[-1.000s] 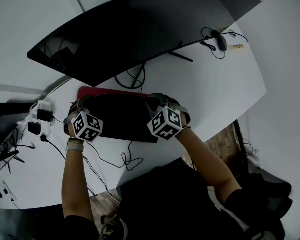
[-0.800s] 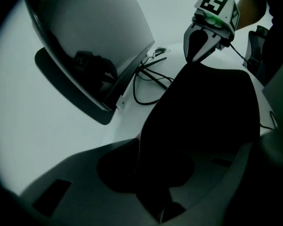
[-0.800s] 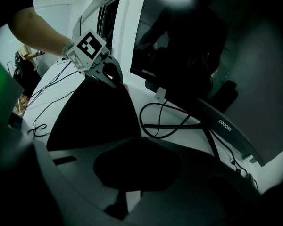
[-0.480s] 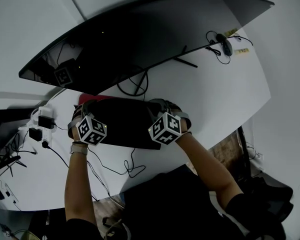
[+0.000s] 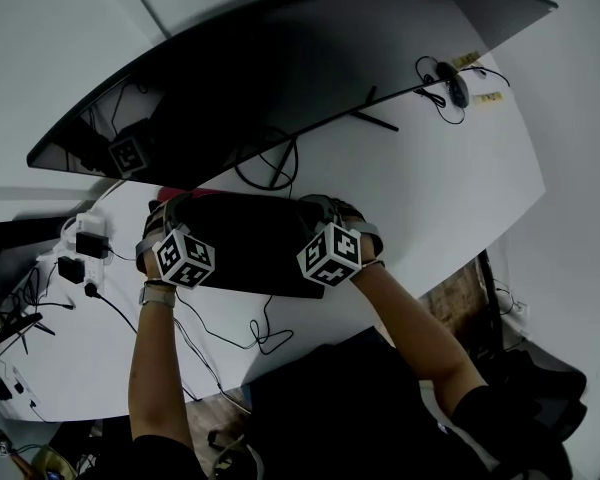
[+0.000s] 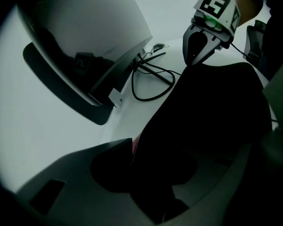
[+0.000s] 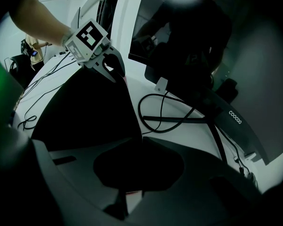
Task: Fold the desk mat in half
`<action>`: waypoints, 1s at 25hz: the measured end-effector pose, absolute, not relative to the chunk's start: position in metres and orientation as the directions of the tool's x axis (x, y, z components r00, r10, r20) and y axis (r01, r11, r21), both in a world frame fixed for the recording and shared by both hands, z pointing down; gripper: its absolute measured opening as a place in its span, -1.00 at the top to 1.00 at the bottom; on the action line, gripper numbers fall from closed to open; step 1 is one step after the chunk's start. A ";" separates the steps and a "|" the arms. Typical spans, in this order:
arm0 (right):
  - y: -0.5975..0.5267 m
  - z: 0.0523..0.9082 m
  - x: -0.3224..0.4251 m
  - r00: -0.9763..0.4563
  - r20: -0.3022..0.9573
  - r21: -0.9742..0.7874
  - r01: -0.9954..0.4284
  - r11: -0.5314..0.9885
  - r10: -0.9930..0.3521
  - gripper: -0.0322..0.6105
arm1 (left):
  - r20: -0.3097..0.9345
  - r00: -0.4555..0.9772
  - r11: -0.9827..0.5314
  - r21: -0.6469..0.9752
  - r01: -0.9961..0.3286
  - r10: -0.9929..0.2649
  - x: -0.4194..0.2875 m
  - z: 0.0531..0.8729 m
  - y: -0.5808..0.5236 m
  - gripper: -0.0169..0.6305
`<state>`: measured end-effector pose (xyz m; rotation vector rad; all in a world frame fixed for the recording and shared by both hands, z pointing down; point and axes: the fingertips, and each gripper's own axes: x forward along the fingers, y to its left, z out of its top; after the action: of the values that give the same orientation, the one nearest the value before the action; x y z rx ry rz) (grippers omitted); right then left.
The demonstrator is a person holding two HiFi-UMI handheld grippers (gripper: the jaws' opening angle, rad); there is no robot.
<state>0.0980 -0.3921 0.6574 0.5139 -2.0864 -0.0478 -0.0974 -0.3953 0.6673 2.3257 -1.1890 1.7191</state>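
We see the black desk mat (image 5: 250,243) lying on the white desk (image 5: 430,198), just in front of the curved monitor (image 5: 280,68), with a sliver of red showing at its far left corner. The right gripper (image 6: 191,62) is pressed together, pinching the mat's far edge. The left gripper (image 7: 117,76) has just been opening its jaws, which now stand apart with the mat's edge between them. A black cable (image 5: 265,163) loops beyond the mat.
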 end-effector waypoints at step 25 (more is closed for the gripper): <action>-0.403 0.649 0.111 -0.412 0.798 0.290 -0.378 0.879 -0.440 0.57 | 0.814 0.099 -0.677 -0.400 -0.617 -0.572 -0.102 0.657 -0.394 0.08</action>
<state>0.1110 -0.4032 0.6494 0.5926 -2.0441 -0.0777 -0.1025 -0.3942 0.6574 2.2975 -1.2438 1.6676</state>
